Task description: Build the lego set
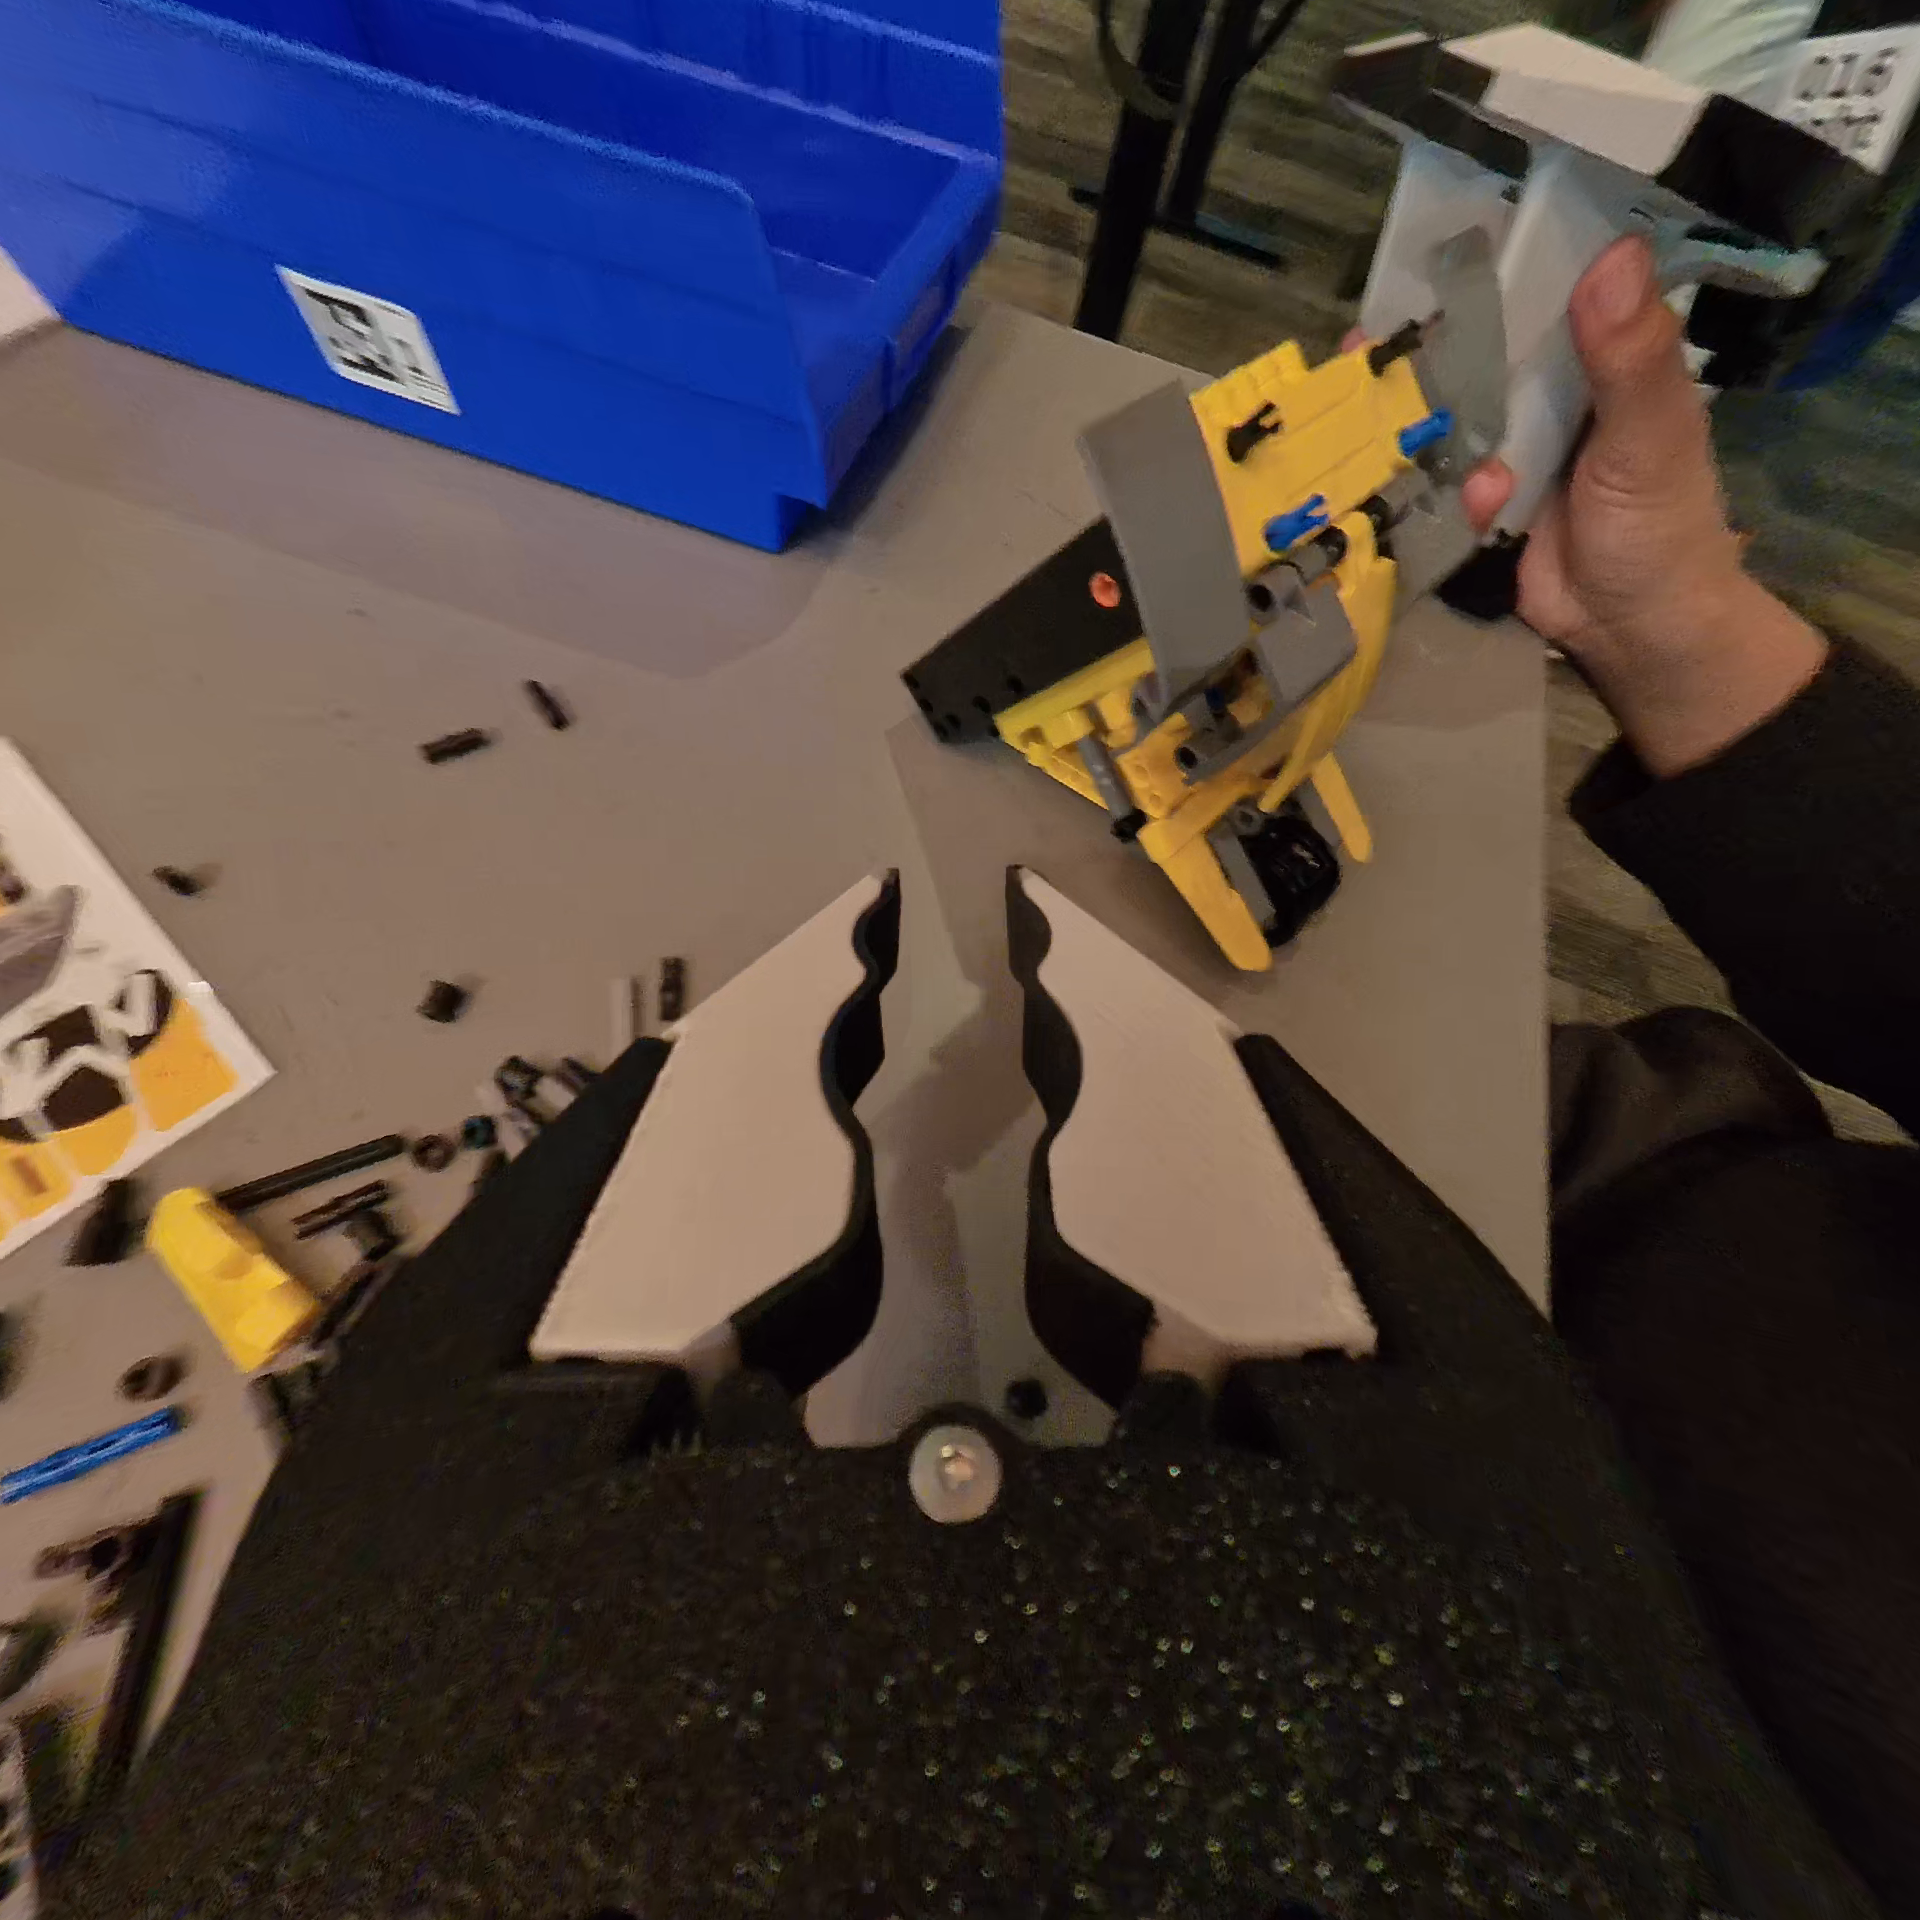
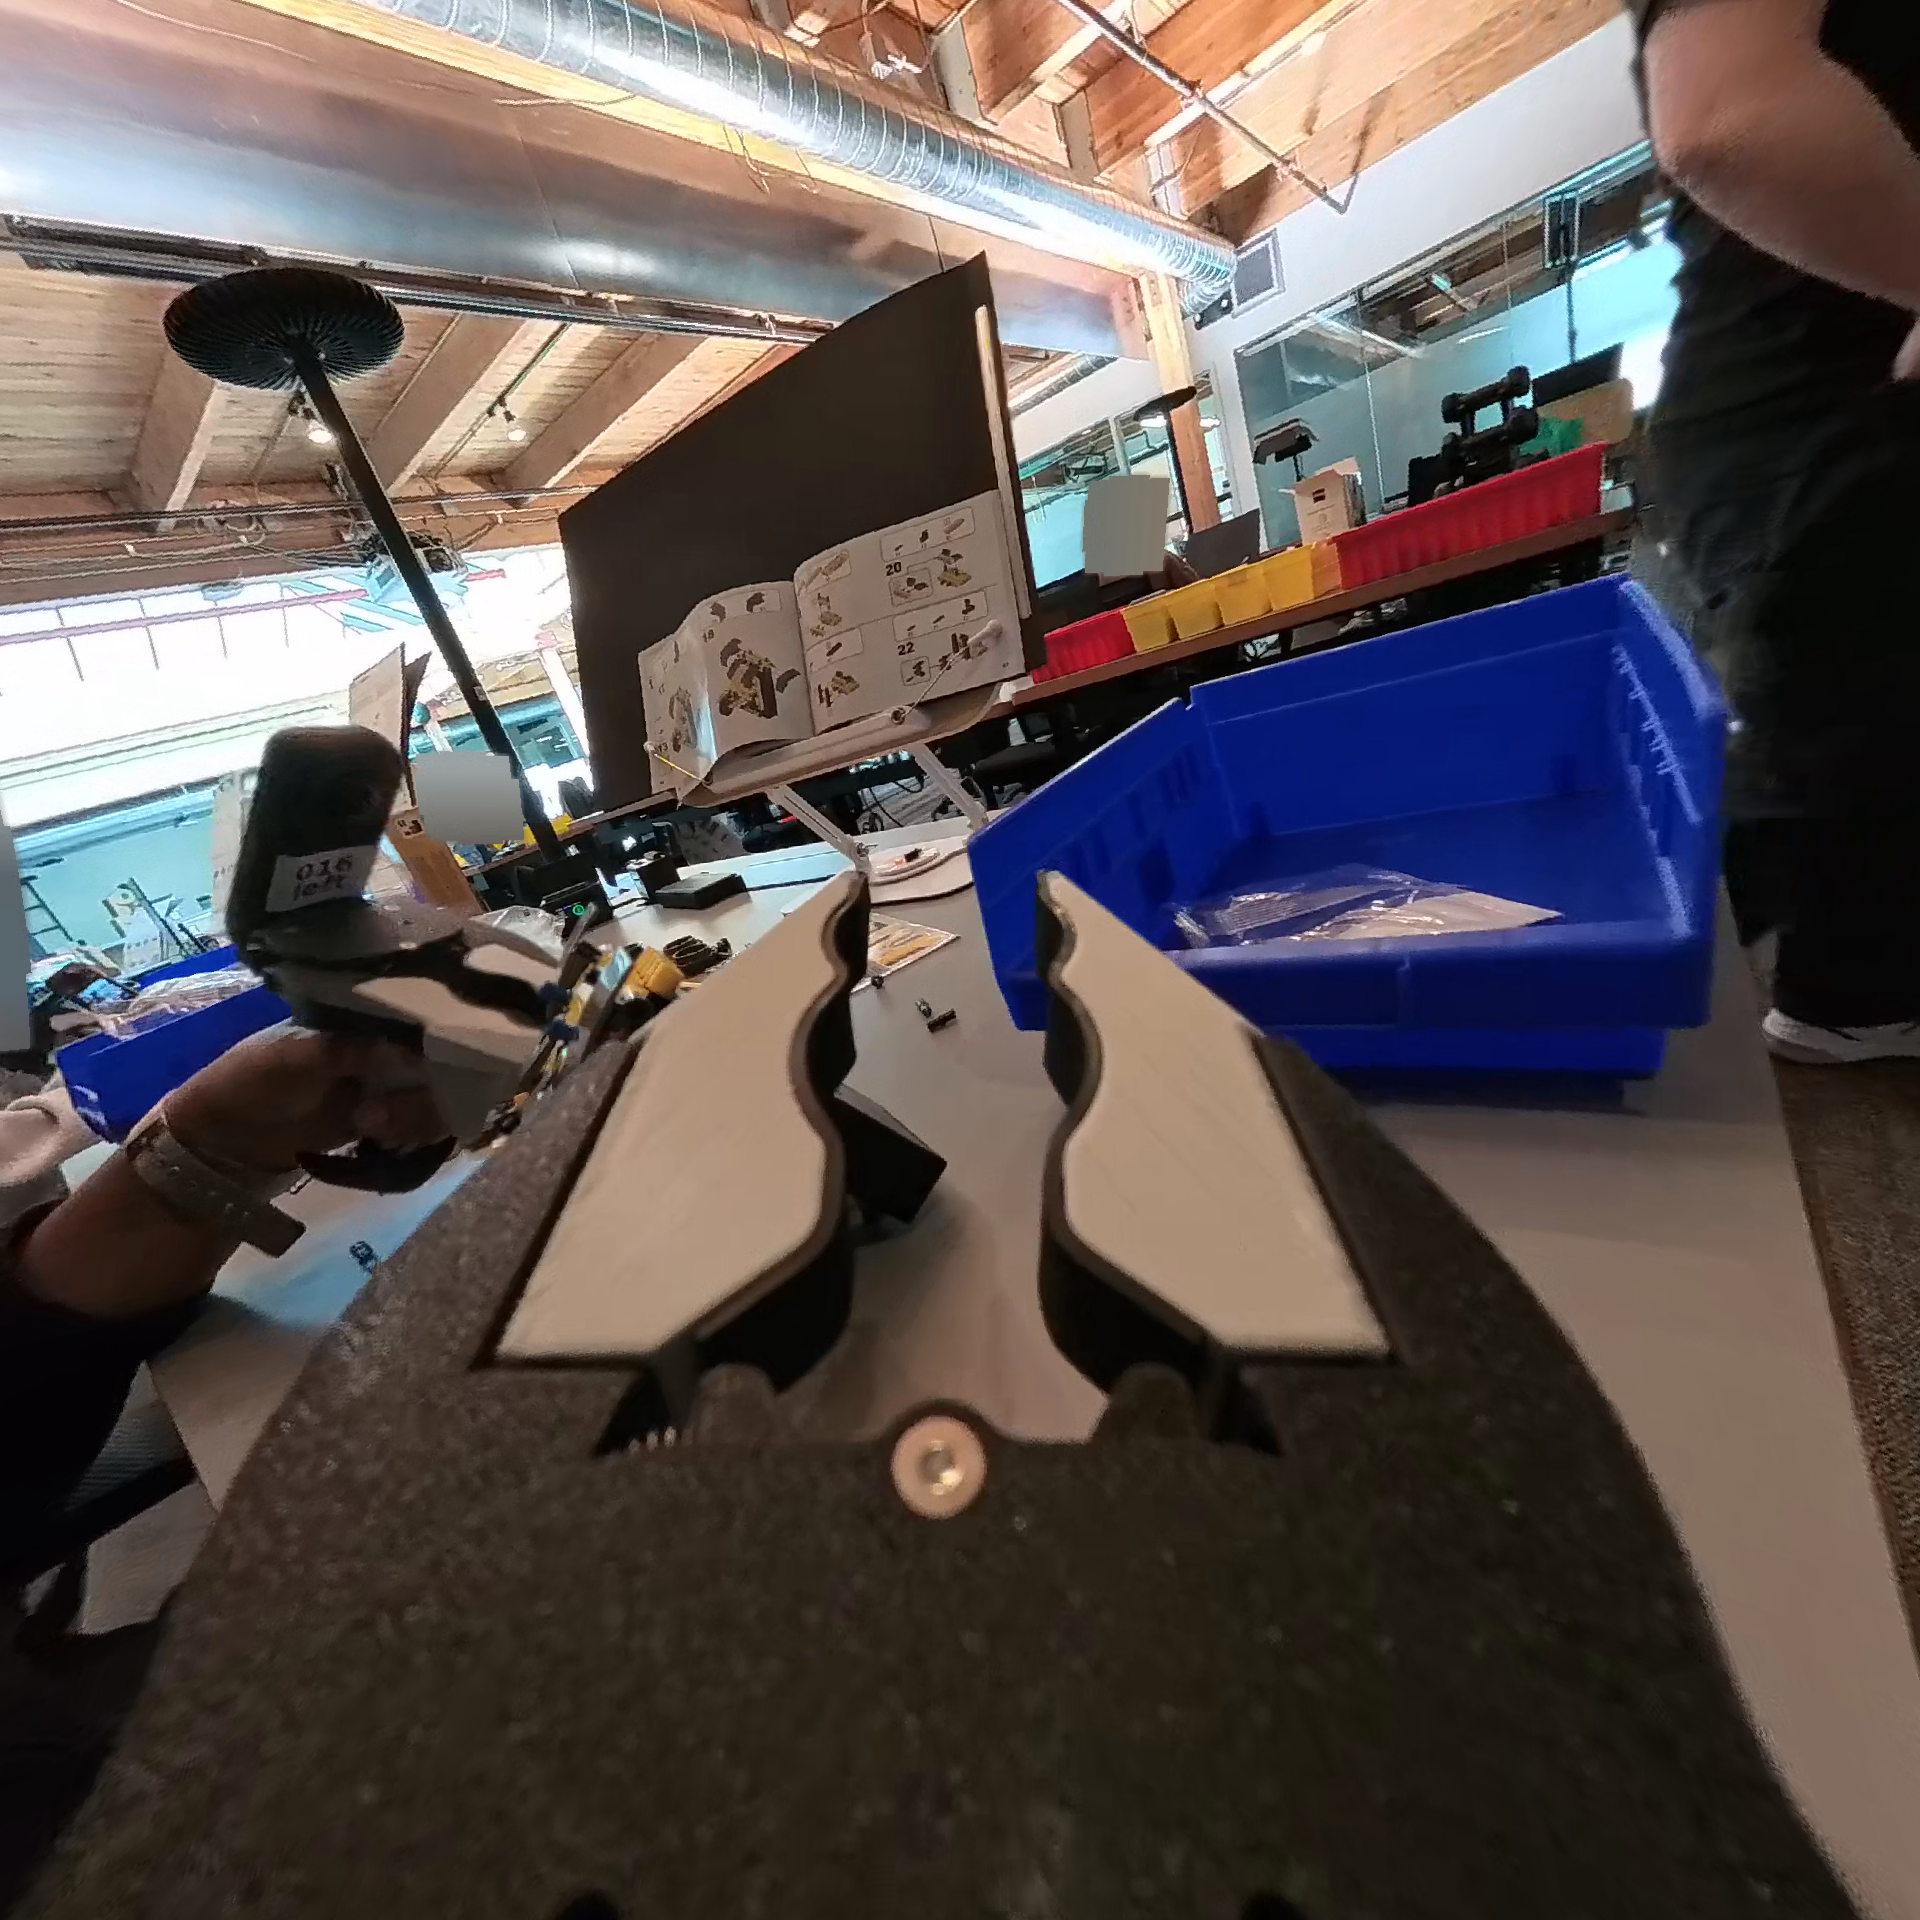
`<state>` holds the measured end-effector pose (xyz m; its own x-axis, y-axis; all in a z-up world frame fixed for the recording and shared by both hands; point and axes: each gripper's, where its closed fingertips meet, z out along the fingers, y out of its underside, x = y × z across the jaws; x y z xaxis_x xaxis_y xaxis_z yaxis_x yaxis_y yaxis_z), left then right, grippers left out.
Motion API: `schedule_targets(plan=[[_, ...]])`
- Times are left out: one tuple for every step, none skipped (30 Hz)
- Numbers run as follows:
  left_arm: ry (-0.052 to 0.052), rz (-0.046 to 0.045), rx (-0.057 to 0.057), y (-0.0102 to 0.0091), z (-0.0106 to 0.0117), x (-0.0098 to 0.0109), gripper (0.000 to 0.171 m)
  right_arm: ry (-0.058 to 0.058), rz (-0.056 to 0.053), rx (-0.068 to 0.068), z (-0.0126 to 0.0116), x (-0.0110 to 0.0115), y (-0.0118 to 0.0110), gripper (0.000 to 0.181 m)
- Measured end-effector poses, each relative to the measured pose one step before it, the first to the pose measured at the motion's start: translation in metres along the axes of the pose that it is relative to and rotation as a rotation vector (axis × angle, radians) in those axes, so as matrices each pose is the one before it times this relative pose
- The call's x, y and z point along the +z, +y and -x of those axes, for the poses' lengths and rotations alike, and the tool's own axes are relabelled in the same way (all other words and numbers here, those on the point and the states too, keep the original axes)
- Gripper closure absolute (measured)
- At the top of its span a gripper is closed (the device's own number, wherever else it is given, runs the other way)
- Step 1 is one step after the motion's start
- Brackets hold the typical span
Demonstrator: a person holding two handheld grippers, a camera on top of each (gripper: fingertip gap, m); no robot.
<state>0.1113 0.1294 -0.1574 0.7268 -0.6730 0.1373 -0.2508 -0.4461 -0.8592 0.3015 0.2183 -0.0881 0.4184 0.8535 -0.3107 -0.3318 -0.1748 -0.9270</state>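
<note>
A grey table (image 1: 644,582) carries a blue bin (image 1: 582,239), scattered black pins (image 1: 453,745), a sticker sheet (image 1: 94,1049) and a yellow block (image 1: 231,1276).

Each claw has two pale grey fingers (image 1: 727,1174) with wavy black inner edges, set in a speckled black foam-textured body with one silver screw (image 1: 953,1473) at its centre. The person wears a dark long sleeve (image 1: 1756,831) and a grey wrist strap (image 2: 197,1179).

Exposed wooden ceiling beams (image 2: 644,436) run overhead with a silver ventilation duct (image 2: 852,135) crossing them. Bright windows (image 2: 156,665) glow far left; glass partitions (image 2: 1382,416) stand far right. Patterned carpet (image 2: 1860,1247) covers the floor.
</note>
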Motion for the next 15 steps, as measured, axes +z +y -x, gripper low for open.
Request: schedule_targets(plan=[[0.0439,0.01569,-0.0097,0.00264,-0.00664,0.00129,0.152,-0.0001,0.0020,0.0127,-0.00095,-0.00036,0.00015,0.153],[0.0483,0.01683,-0.0050,0.00274,-0.00766,0.00133,0.152,0.0028,0.0128,0.0193,-0.00167,-0.00027,0.00164,0.158],[0.0443,0.01747,0.0006,0.00281,-0.00790,0.00165,0.152,0.0276,0.0462,0.0270,-0.00523,-0.00036,0.00580,0.166],[0.0353,0.01839,0.0104,0.00311,-0.00718,0.00198,0.152,0.0694,0.1032,0.0271,-0.01047,-0.00114,0.01276,0.180],[0.0206,0.02124,0.0191,0.00336,-0.00555,0.00232,0.152,0.0685,0.1379,0.0095,-0.00808,-0.00181,0.01679,0.181],[0.0081,0.02474,0.0264,0.00408,-0.00428,0.00273,0.152,0.0296,0.1309,-0.0093,-0.00020,-0.00157,0.01649,0.181],[0.0026,0.02516,0.0319,0.00415,-0.00396,0.00303,0.152,-0.0011,0.1191,-0.0102,0.00617,-0.00078,0.01616,0.181],[0.0064,0.02856,0.0355,0.00494,-0.00472,0.00331,0.152,-0.0250,0.1156,-0.0113,0.01106,0.00071,0.01688,0.181],[0.0135,0.03019,0.0327,0.00490,-0.00584,0.00378,0.152,-0.0456,0.1146,-0.0228,0.01520,0.00266,0.01791,0.181],[0.0180,0.03000,0.0283,0.00425,-0.00648,0.00416,0.152,-0.0522,0.1112,-0.0445,0.01718,0.00468,0.01748,0.181],[0.0122,0.02743,0.0239,0.00351,-0.00571,0.00428,0.152,-0.0386,0.0961,-0.0720,0.01570,0.00639,0.01476,0.181],[-0.0028,0.02311,0.0210,0.00259,-0.00328,0.00426,0.152,-0.0182,0.0703,-0.0913,0.01237,0.00726,0.00979,0.181],[-0.0190,0.01681,0.0183,0.00154,-0.00055,0.00372,0.152,-0.0025,0.0420,-0.0954,0.00895,0.00722,0.00462,0.181],[-0.0287,0.01162,0.0110,0.00095,0.00158,0.00321,0.152,0.0102,0.0168,-0.0822,0.00510,0.00637,0.00020,0.181],[-0.0272,0.00922,0.0033,0.00071,0.00211,0.00246,0.152,0.0109,0.0002,-0.0580,0.00264,0.00475,-0.00213,0.181]])
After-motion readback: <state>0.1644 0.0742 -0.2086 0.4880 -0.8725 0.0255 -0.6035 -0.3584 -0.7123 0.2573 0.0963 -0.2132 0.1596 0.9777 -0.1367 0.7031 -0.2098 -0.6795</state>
